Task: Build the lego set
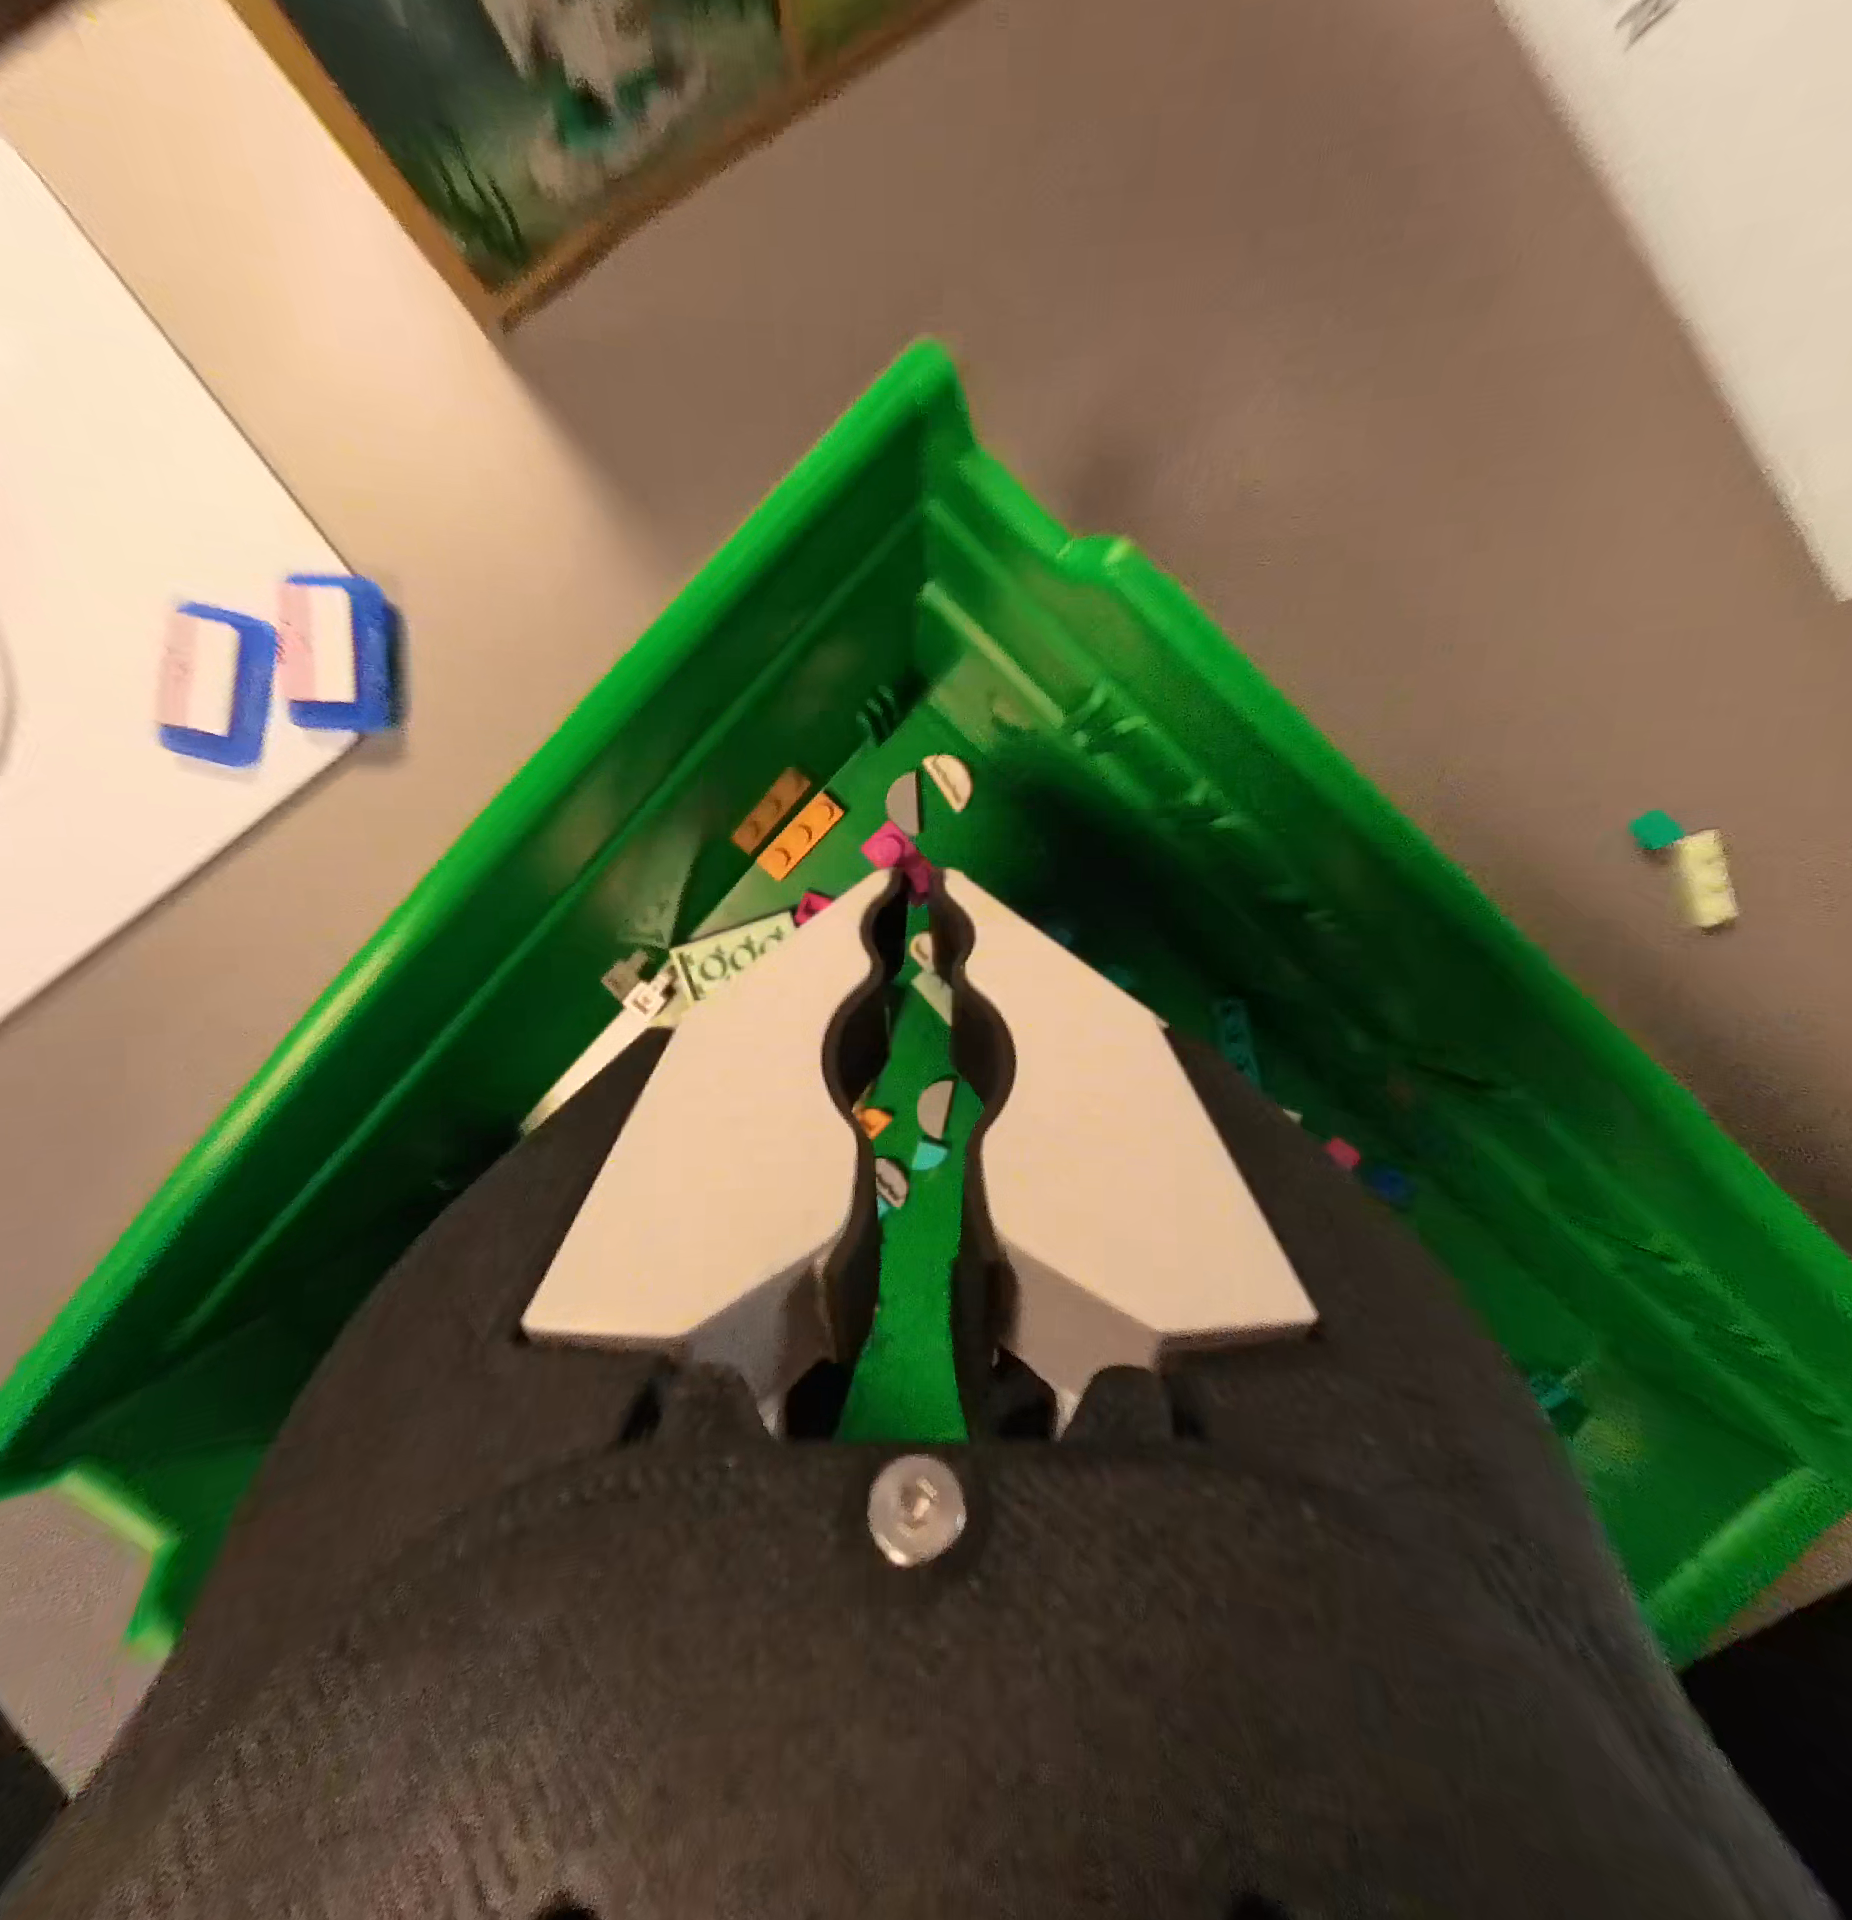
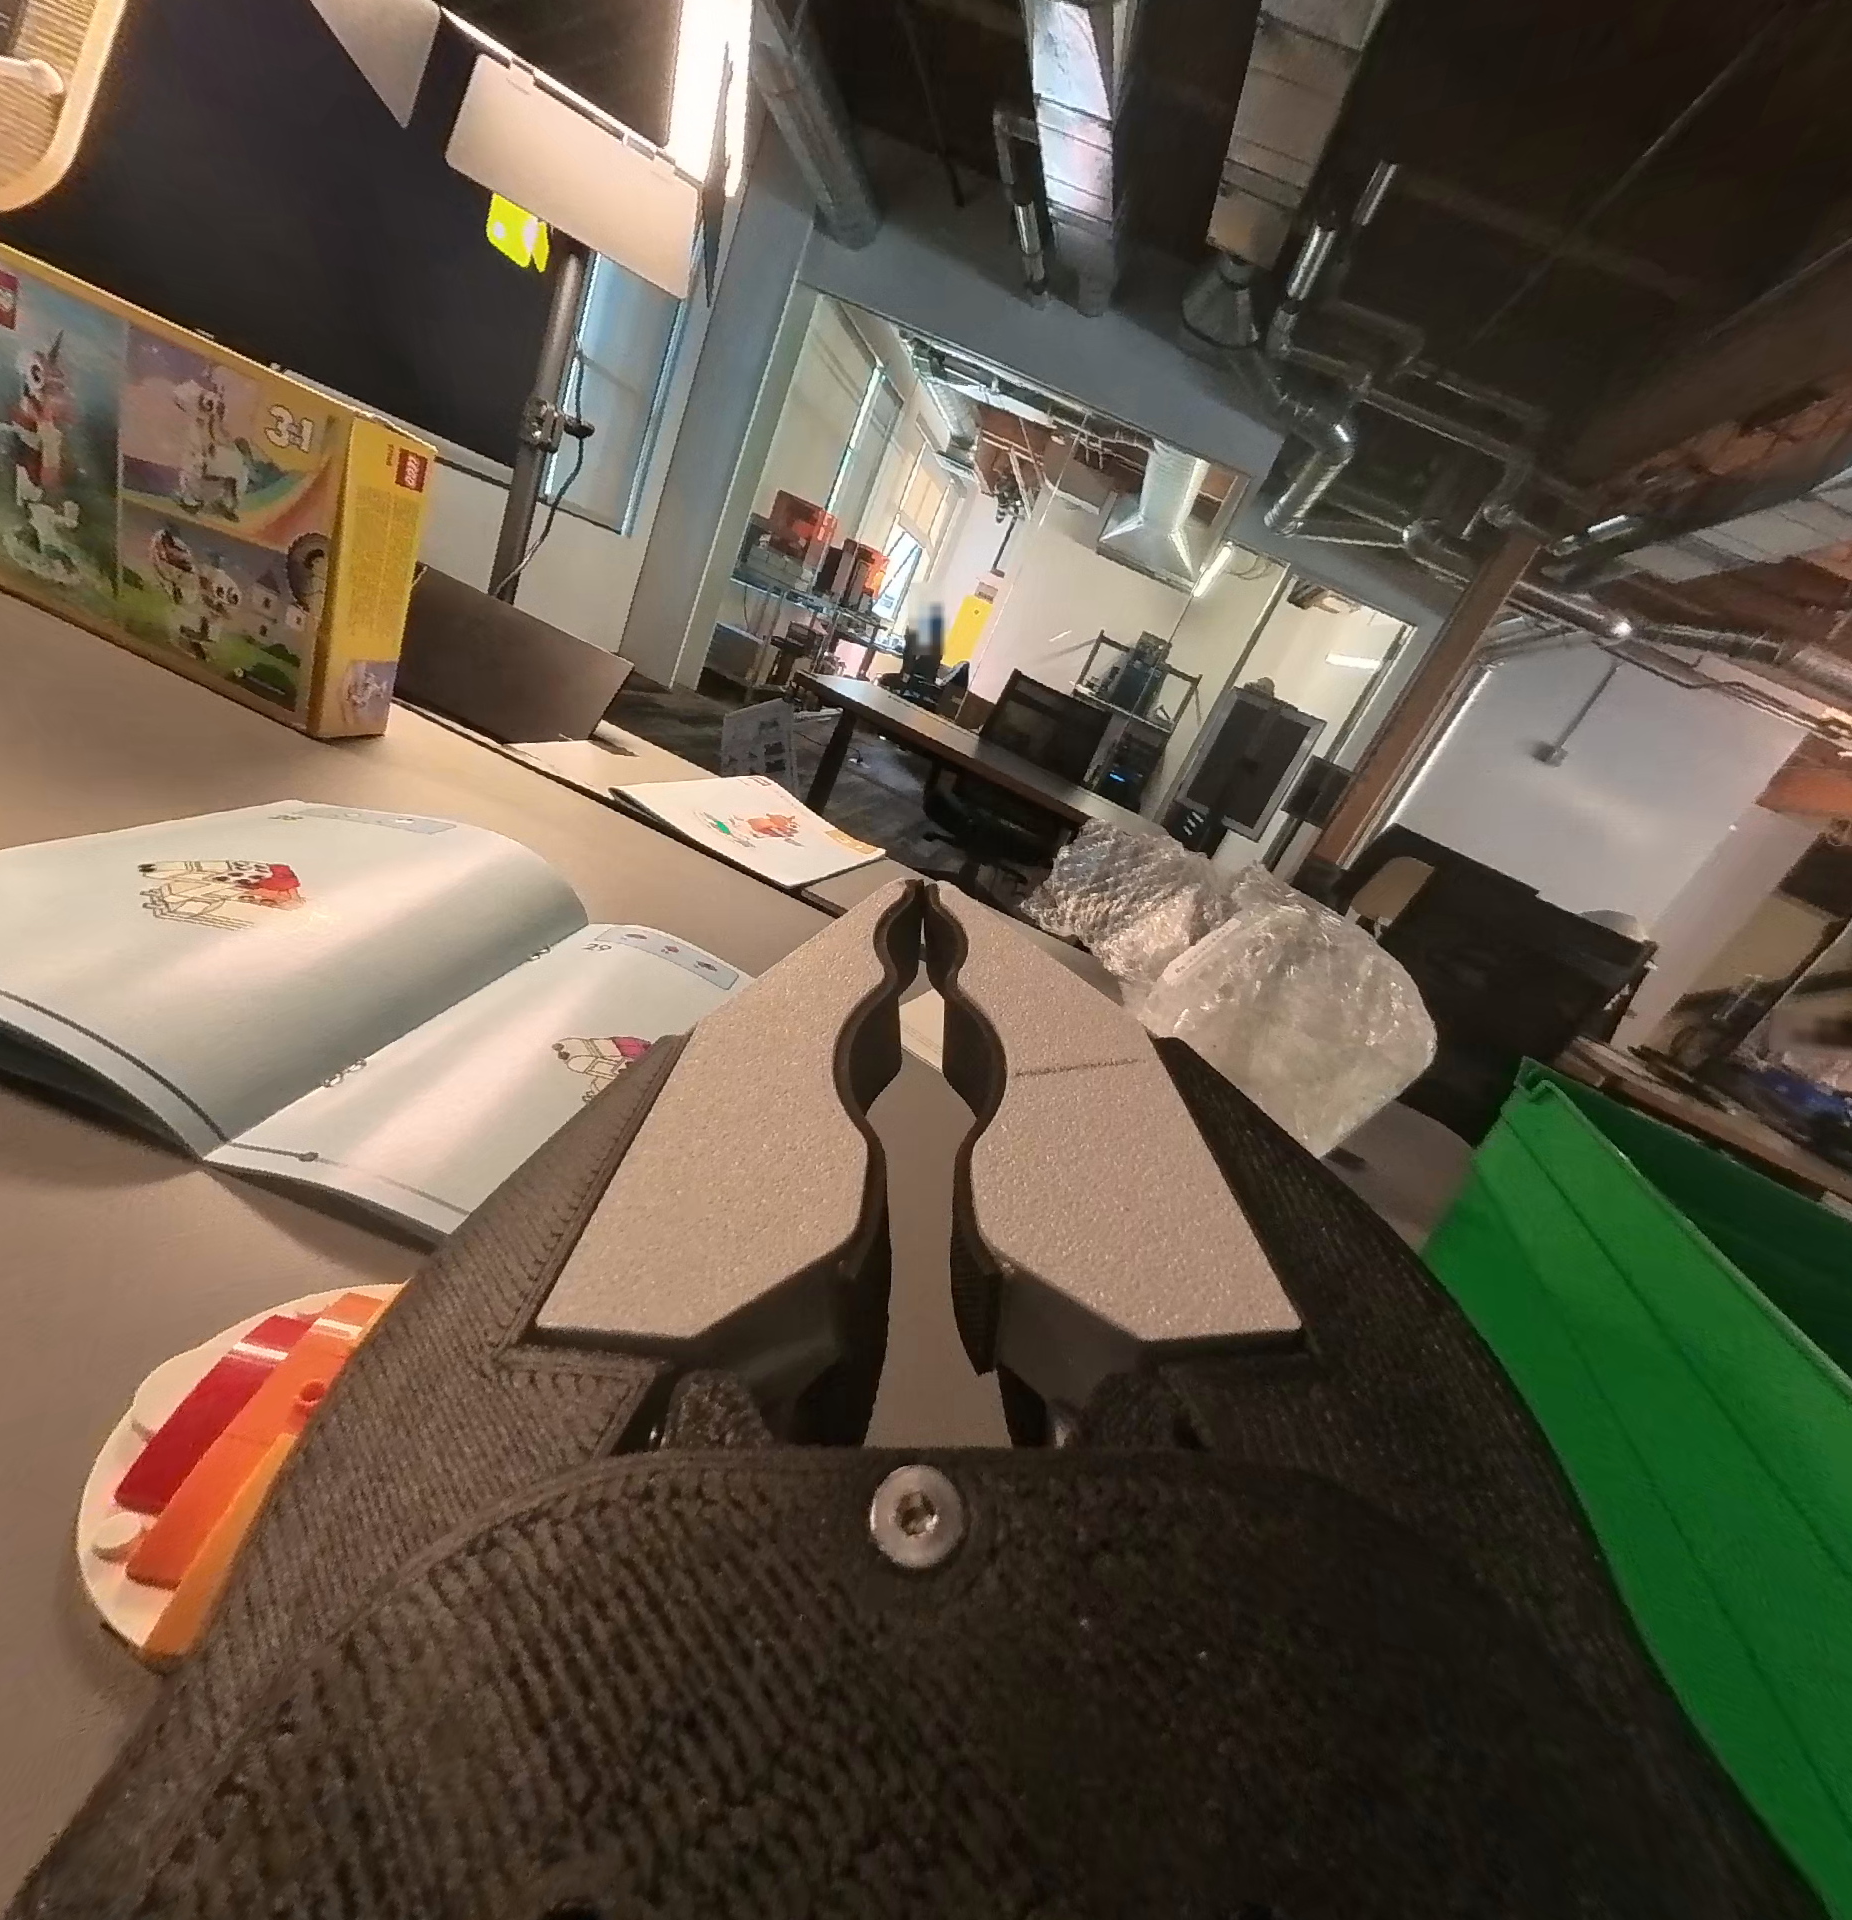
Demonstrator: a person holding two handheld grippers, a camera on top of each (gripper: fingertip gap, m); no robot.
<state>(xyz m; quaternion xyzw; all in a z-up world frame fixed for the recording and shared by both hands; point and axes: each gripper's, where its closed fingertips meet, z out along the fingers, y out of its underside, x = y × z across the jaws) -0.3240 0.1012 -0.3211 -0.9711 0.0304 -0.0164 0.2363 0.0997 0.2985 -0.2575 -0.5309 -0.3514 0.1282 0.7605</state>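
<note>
The left gripper is seen inside the green bin, at the centre of the left wrist view. Its fingertips are pressed together on a small magenta piece, so a grasp on this piece is judged, though blur makes it not fully sure. Many loose bricks are left in the bin: two orange plates and grey half-round tiles just above the tips. Two small bricks lie outside on the table, at the right.

In the right wrist view the right gripper is closed with nothing between its tips. At the lower left a white round base with red and orange parts is seen, partly hidden. An open instruction booklet is lying at the left, the set's box at the upper left. The build is judged to be at an early stage; most pieces are not yet placed.
</note>
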